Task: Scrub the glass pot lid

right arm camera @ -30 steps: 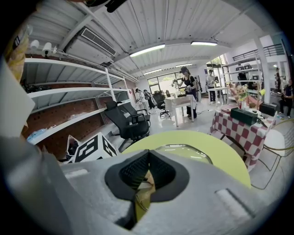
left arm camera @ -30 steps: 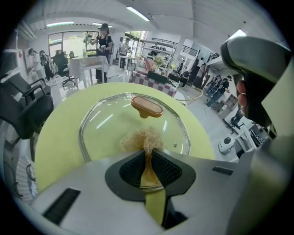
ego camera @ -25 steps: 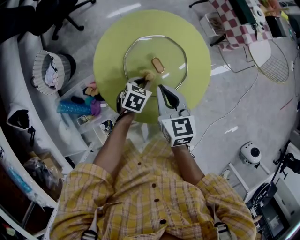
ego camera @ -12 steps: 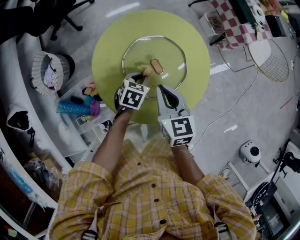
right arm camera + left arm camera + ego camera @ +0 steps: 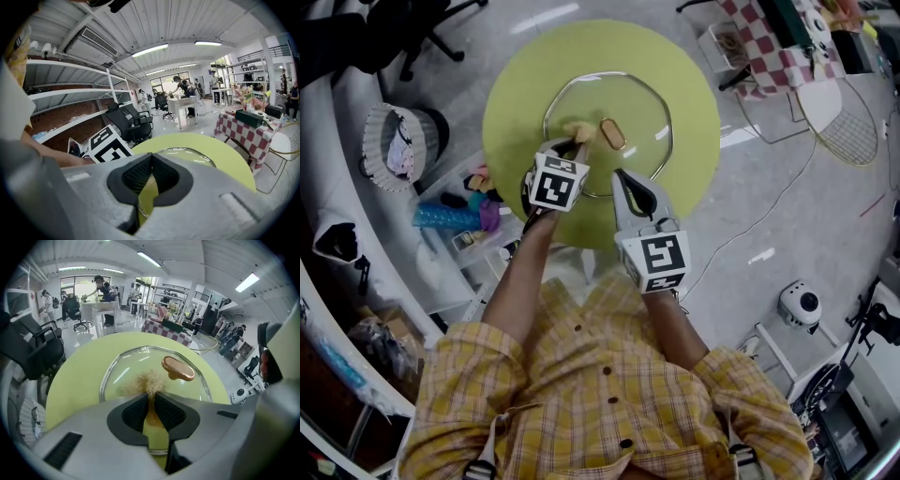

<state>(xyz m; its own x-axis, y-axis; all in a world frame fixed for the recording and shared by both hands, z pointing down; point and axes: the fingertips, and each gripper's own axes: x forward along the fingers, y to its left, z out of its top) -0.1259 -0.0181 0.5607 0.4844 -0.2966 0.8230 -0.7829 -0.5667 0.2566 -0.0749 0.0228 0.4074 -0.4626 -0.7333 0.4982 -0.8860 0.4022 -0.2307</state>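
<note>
Scrubber (image 5: 147,380), tan fibrous tuft, clamped between jaws of left gripper (image 5: 152,399) and resting on glass pot lid (image 5: 637,103) just left of copper knob (image 5: 613,132), lid flat at middle of round green table (image 5: 511,94); right gripper (image 5: 623,178) clenched on nothing, over lid's near rim.

pushed the left gripper (image 5: 571,141) and its clamped scouring tuft (image 5: 577,129) farther across the glass pot lid (image 5: 645,98), slightly leftward, now beside the knob (image 5: 612,134).
</note>
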